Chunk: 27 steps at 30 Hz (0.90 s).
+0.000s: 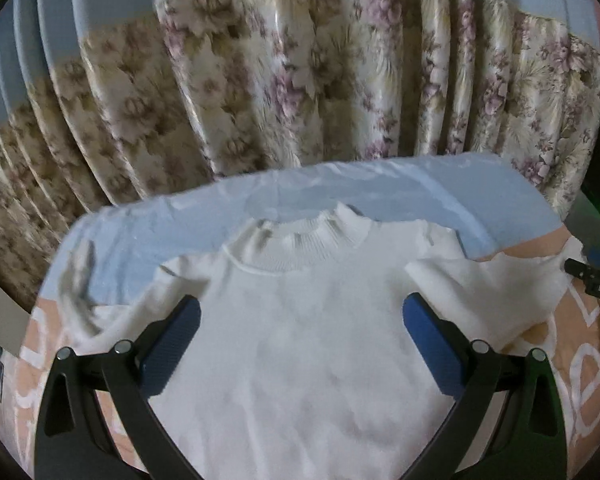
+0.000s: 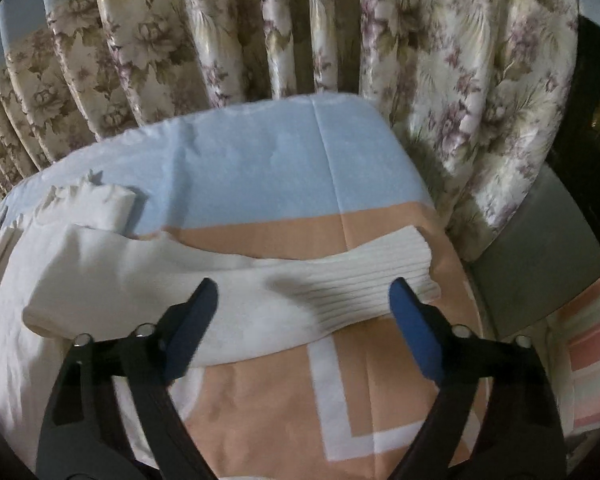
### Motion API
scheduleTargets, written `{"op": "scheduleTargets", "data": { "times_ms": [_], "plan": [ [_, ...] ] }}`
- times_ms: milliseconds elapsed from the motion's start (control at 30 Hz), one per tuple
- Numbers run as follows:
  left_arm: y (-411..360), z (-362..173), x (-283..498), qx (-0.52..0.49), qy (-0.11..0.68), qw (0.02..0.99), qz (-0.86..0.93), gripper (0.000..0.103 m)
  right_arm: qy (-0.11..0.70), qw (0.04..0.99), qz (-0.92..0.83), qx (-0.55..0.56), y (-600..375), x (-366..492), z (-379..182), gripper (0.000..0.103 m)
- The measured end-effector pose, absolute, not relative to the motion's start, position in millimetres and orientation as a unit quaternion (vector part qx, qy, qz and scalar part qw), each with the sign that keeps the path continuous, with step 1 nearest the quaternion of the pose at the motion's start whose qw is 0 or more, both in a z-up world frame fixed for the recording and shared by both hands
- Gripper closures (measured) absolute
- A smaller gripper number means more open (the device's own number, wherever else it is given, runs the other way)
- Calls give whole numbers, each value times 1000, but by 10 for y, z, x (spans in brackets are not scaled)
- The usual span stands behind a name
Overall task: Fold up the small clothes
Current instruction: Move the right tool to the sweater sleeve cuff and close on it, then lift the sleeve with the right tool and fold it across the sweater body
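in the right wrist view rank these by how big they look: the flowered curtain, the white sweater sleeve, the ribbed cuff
1. flowered curtain, spanning the whole background
2. white sweater sleeve
3. ribbed cuff, just the sleeve's end

The curtain is farthest from the camera, so it really is the largest.

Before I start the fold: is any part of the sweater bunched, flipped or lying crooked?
Mostly flat. The white sweater lies front up, its right sleeve stretched out. The far sleeve end looks bunched, though blurred.

white sweater (image 1: pixel 300 340), blue-and-peach sheet (image 2: pixel 260 168) with white letters, floral cream curtain (image 1: pixel 300 80)
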<state>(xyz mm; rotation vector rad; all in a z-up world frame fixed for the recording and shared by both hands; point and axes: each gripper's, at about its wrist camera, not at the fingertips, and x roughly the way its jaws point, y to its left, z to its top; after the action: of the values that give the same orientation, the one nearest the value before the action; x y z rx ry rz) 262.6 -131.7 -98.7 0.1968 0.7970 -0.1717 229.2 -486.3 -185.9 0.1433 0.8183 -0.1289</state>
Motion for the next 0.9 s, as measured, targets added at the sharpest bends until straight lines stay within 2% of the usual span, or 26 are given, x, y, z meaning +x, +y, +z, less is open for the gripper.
{"op": "scheduleTargets", "data": {
  "times_ms": [300,433,533,567,600,633,667,700,800,900],
  "plan": [
    [-1280,-1285,2960,94,418,900,-81,2,421,899,-62,104,-5016,2319,-2101,24],
    [-1286,-1303,3008,99,431,891,-107,2,434,897,-66,52,-4911,2396,-2121,24],
    [-1274,-1275,2993,118,425,892,-96,2,438,897,-59,15,-4854,2438,-2136,30],
    [-1260,-1264,2985,120,423,893,-93,2,440,896,-50,13,-4859,2457,-2132,40],
    [-1242,-1256,2977,125,423,893,-87,2,442,896,-43,17,-4873,2478,-2119,55],
    [-1231,-1256,2979,129,422,893,-83,2,443,895,-42,18,-4881,2493,-2110,61],
    [-1221,-1260,2974,134,422,893,-80,2,445,894,-40,19,-4880,2521,-2097,72],
    [-1205,-1268,2966,138,423,892,-80,2,447,894,-37,19,-4865,2539,-2091,78],
    [-1124,-1300,2932,140,432,887,-79,2,443,896,-36,-2,-4748,2540,-2061,92],
    [-1044,-1310,2899,139,439,884,-82,2,430,902,-39,-13,-4651,2493,-1989,94]
  ]
}}
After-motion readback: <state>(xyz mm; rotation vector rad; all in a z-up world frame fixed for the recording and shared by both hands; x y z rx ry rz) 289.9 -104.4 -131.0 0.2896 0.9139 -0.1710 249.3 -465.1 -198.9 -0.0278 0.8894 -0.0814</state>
